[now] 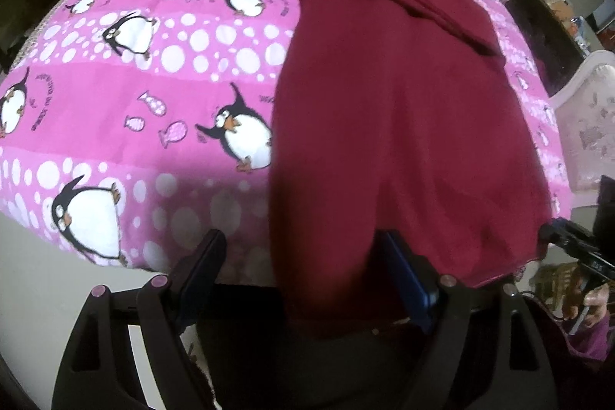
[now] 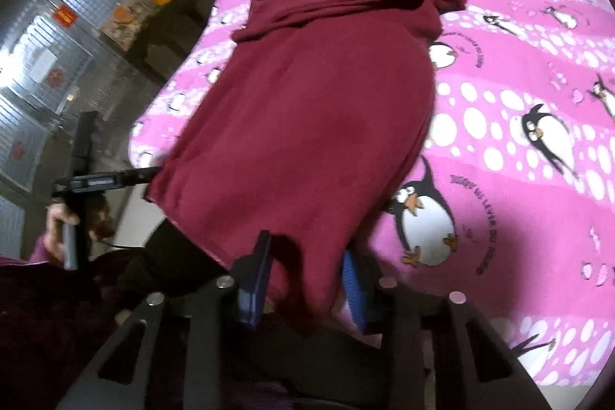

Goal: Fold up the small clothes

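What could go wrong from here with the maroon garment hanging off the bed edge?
The maroon garment overhangs the edge of the penguin blanket, with the left tool and right tool wide open around its near hem; closing on a single layer could drag it crooked. The sleeve folded across the top may slip out when pulled.

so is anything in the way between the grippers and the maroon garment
Nothing visible. The maroon garment hem already hangs between the open fingers of the left gripper and of the right gripper, lying on the penguin blanket.
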`<state>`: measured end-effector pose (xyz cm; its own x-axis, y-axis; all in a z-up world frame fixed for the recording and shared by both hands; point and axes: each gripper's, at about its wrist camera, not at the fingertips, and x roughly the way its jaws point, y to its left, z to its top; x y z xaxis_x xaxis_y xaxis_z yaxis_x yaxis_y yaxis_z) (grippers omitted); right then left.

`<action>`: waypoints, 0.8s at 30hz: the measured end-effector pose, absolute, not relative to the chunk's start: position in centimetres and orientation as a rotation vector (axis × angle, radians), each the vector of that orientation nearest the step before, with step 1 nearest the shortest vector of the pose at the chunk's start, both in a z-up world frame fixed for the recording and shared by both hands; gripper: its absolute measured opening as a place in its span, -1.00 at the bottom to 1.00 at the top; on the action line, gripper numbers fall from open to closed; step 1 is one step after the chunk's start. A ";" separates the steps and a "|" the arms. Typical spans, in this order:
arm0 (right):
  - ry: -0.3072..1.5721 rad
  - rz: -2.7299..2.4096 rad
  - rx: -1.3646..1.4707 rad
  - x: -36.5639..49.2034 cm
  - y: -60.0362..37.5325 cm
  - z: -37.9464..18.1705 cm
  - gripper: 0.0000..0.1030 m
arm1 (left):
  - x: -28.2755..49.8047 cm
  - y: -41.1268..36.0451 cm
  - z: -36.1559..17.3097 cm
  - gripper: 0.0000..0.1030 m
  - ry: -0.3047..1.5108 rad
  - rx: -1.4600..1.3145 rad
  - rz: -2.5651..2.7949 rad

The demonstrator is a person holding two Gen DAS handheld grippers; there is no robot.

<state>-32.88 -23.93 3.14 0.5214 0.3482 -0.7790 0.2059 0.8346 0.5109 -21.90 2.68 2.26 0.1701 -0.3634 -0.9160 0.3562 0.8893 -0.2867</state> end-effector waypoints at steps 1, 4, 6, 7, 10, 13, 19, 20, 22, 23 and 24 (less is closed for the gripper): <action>1.045 0.083 0.613 -32.8 -24.1 2.7 -0.27 | -21.6 2.8 2.0 0.59 1.312 -0.025 -0.509; 1.046 0.079 0.683 -32.7 -24.5 1.7 -0.17 | -21.3 2.8 1.9 0.59 1.316 -0.050 -0.509; 1.011 0.119 0.748 -32.9 -24.6 1.3 0.34 | -21.3 2.6 1.8 0.59 1.315 -0.051 -0.515; 0.996 0.115 0.751 -32.7 -24.3 1.2 0.37 | -21.2 2.5 1.8 0.59 1.315 -0.054 -0.515; 1.003 0.079 0.688 -32.1 -23.3 1.4 0.32 | -21.0 1.9 1.7 0.24 1.302 -0.032 -0.511; 0.976 0.046 0.651 -32.7 -23.5 2.4 -0.55 | -21.2 1.5 2.1 -0.55 1.311 -0.061 -0.564; 0.924 0.029 0.659 -34.8 -24.9 4.5 -0.78 | -22.9 0.5 4.3 -0.80 1.240 0.054 -0.582; 0.930 0.021 0.655 -35.1 -25.1 4.5 -0.80 | -23.0 0.6 4.2 -0.80 1.242 0.064 -0.578; 0.952 0.021 0.687 -35.2 -25.5 3.6 -0.80 | -22.7 0.9 3.8 -0.80 1.264 0.042 -0.569; 0.966 0.023 0.701 -35.0 -25.5 3.0 -0.80 | -22.5 1.1 3.3 -0.76 1.285 0.022 -0.565; 0.985 0.029 0.713 -34.8 -25.5 2.5 -0.80 | -22.4 1.2 3.0 -0.71 1.292 0.014 -0.560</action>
